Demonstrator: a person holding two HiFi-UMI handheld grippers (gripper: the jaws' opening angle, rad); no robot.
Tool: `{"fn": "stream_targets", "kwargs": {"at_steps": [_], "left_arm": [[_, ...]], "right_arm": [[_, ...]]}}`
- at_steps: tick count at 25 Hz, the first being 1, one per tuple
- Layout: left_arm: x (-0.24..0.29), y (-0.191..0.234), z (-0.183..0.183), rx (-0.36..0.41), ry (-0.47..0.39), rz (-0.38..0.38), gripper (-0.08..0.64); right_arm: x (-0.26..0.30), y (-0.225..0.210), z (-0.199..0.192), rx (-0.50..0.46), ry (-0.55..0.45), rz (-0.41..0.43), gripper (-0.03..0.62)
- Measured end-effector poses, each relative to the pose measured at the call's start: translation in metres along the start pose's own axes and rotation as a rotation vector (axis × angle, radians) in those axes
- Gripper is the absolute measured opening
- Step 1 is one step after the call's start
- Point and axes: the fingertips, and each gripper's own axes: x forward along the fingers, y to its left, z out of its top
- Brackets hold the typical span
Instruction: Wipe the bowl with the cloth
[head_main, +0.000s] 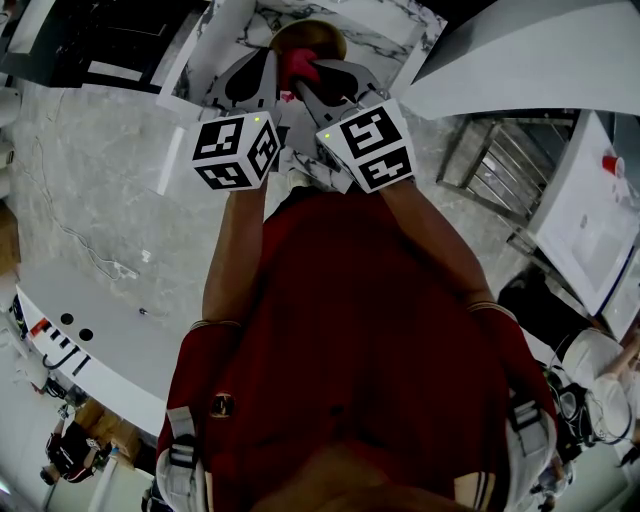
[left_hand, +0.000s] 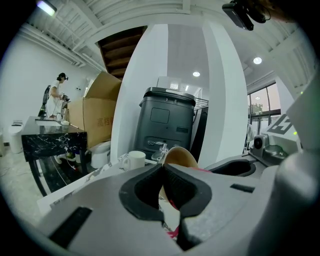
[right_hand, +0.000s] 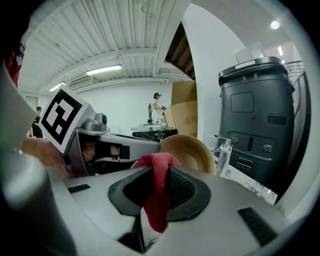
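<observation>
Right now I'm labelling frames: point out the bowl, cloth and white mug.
bowl (right_hand: 187, 150), right gripper view, its inner wall.
cloth (right_hand: 158, 192), right gripper view, its hanging part.
white mug (left_hand: 134, 159), left gripper view, its side.

One left gripper (left_hand: 162, 170), one right gripper (right_hand: 159, 169), one bowl (right_hand: 192, 150), one cloth (right_hand: 158, 192), one mug (left_hand: 134, 159).

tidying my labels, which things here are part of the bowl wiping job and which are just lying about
In the job:
bowl, rim clamped in the left tool
red cloth, pinched in the right tool

Just lying about:
white mug
black bin
cardboard box
tap
</observation>
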Motion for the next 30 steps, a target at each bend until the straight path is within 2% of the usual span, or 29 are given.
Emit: {"fn": "stream_targets", "kwargs": {"at_steps": [16,30], "left_arm": [[0.005,-0.003,-0.006,0.011,0.031,-0.04,0.012],[0.007,-0.008,-0.01,0.022,0.045,-0.055,0.012]], "right_arm": [[0.012,-0.017,0.011,-0.003,-0.029,-0.035,0.066],[0.011,-0.032,0.013,0.038,-0.049,-0.078,0.066]]}}
